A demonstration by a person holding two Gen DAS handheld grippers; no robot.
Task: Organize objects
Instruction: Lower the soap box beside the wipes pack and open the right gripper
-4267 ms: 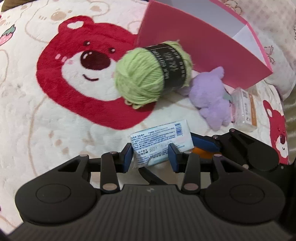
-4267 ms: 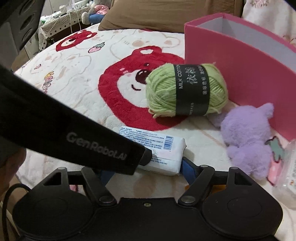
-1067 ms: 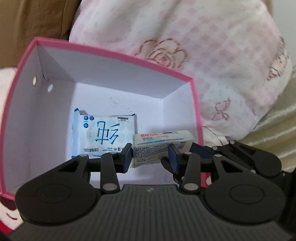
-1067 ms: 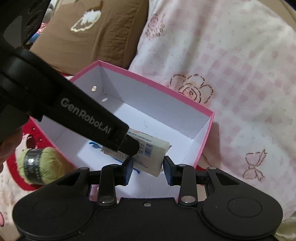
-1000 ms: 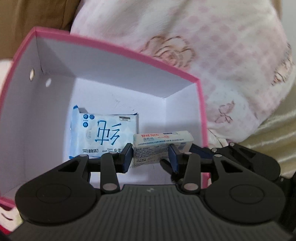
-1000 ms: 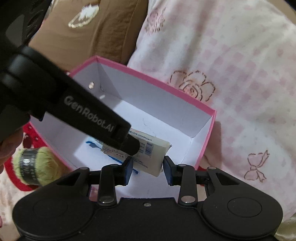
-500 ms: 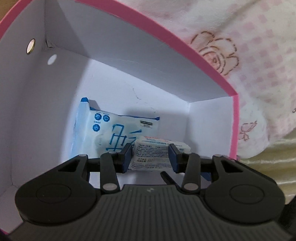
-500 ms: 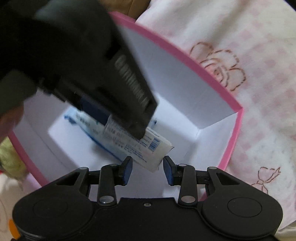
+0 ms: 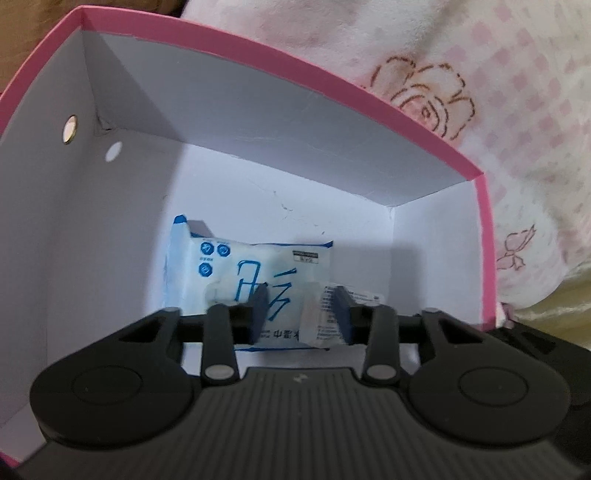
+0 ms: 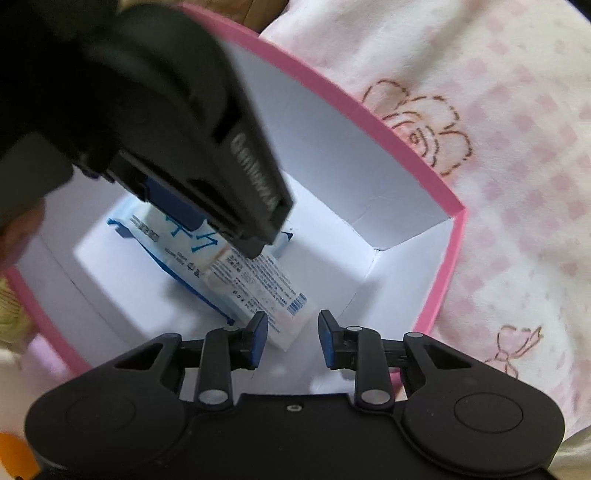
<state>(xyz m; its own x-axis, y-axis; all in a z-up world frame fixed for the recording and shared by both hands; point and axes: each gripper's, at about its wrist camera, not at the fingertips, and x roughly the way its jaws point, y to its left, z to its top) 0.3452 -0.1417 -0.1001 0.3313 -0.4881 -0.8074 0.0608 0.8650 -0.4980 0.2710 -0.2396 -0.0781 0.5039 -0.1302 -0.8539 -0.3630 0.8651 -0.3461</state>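
Both grippers reach into the pink box point(image 9: 484, 236), white inside. A blue-and-white wipes pack point(image 9: 236, 273) lies on its floor. The small white tissue pack point(image 9: 317, 317) rests tilted on the floor beside it, against the right finger of my left gripper point(image 9: 300, 314), whose jaws stand apart and no longer clamp it. In the right wrist view the tissue pack point(image 10: 258, 288) lies over the wipes pack point(image 10: 177, 254) inside the box point(image 10: 443, 258), under the left gripper's body point(image 10: 166, 122). My right gripper point(image 10: 291, 339) is open, just above the pack's near end.
A pink-and-white checked quilt point(image 9: 480, 74) with rose prints lies behind and right of the box. A brown pillow point(image 10: 266, 14) shows at the top. A bit of green yarn point(image 10: 11, 314) sits outside the box at the left.
Both grippers carried the tissue pack down into the box. The jaws have opened and the pack has dropped onto the floor beside the wipes pack.
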